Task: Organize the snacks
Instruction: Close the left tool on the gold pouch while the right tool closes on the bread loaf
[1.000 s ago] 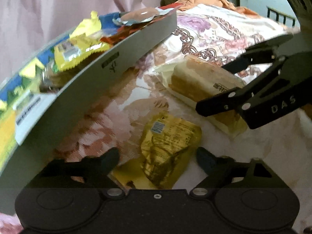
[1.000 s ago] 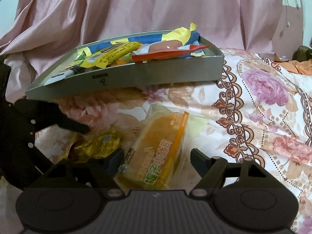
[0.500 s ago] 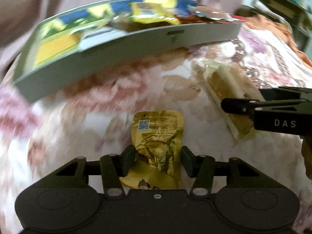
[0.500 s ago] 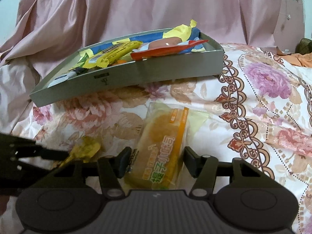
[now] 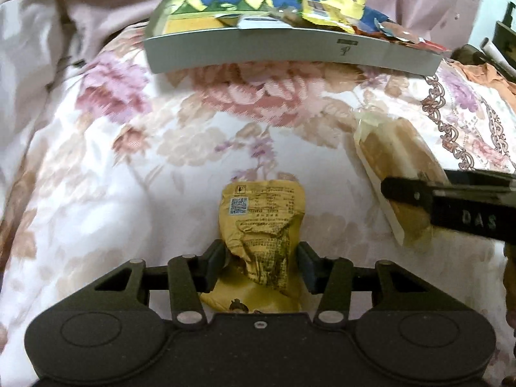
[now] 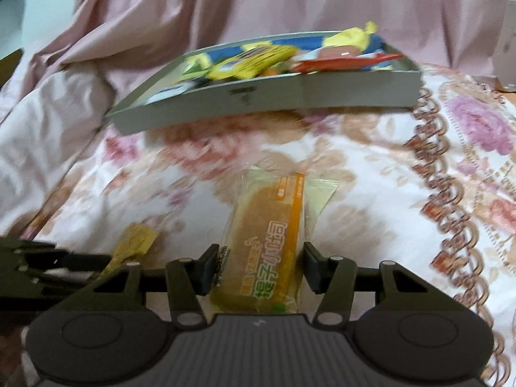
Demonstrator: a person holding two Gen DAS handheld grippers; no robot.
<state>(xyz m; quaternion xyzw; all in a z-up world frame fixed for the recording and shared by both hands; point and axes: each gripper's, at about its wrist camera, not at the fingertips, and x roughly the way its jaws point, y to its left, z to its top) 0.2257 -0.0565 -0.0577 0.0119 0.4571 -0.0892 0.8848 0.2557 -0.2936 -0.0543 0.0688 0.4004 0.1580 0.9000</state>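
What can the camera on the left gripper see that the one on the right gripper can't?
Only the left view shows the printed back and blue code square of the gold packet between the left gripper fingers, plus orange cloth at far right. Only the right view shows the orange front label of the bread packet between the right gripper fingers. Both show the grey tray of snacks, the floral bedspread, the pink curtain, and both packets.

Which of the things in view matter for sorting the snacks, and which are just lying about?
Job:
- gold snack packet, in left gripper
- orange bread pack, in right gripper
- grey tray of snacks

Lying about:
- floral bedspread
- pink curtain
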